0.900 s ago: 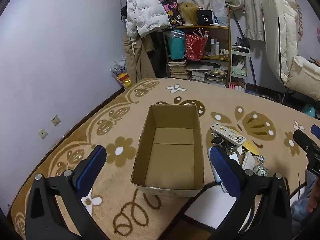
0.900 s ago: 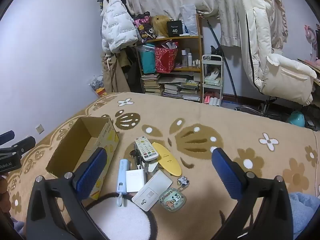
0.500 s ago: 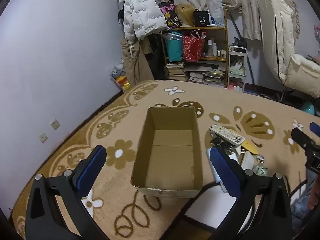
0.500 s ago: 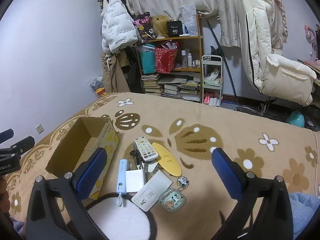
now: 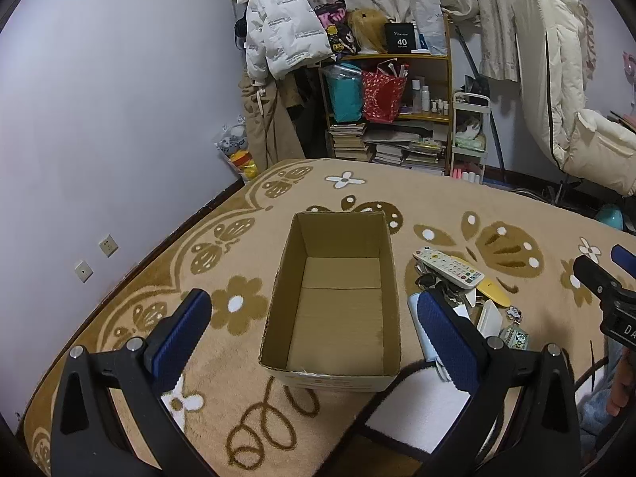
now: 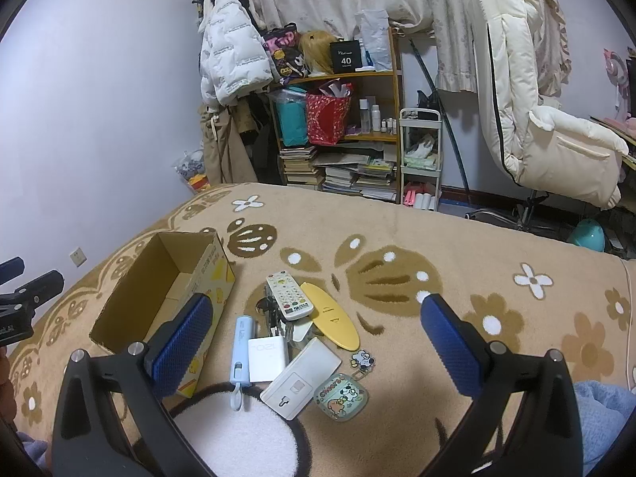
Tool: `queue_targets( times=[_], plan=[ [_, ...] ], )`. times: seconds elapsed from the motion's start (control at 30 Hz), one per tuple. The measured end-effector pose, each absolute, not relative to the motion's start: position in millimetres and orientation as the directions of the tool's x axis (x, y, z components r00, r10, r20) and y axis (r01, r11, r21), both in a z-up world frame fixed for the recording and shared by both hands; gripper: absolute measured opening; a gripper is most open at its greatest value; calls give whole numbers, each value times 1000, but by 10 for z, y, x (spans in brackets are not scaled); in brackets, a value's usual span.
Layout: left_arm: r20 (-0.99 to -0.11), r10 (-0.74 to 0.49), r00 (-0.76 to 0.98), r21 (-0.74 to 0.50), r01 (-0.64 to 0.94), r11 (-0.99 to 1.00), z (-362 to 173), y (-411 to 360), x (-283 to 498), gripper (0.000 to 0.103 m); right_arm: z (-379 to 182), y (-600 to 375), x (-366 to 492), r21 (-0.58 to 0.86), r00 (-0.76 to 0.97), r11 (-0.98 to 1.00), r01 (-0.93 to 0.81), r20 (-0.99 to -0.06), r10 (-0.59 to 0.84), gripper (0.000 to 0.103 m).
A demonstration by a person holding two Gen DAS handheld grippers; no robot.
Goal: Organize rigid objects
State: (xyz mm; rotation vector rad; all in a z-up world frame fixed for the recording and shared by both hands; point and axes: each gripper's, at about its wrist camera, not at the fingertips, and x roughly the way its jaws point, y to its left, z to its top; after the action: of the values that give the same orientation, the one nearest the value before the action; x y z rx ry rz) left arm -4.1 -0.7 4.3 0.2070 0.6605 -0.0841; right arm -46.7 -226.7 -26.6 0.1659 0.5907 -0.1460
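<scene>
Rigid objects [image 6: 296, 336] lie heaped just right of the empty cardboard box [image 5: 338, 298], awaiting sorting; I hover my left gripper [image 5: 314, 330] and right gripper [image 6: 314, 334] over them, both spread wide, holding nothing.

dim cool indoor light, soft shadows, sharp focus, fisheye-curved vignetted edges

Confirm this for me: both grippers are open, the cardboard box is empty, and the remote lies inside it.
Not quite. The remote lies outside the cardboard box, on the blanket beside it, as the right wrist view shows. The box is empty, and the left gripper and right gripper are open.
</scene>
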Motion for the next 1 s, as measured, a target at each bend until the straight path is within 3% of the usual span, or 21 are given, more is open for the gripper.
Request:
queue_targets(
  times=[1.0],
  plan=[
    [-621,-7,784,173,146,974,10,7,-13,102,-280,-2232,-455,108,819,977,183,-567,-91,103]
  ],
)
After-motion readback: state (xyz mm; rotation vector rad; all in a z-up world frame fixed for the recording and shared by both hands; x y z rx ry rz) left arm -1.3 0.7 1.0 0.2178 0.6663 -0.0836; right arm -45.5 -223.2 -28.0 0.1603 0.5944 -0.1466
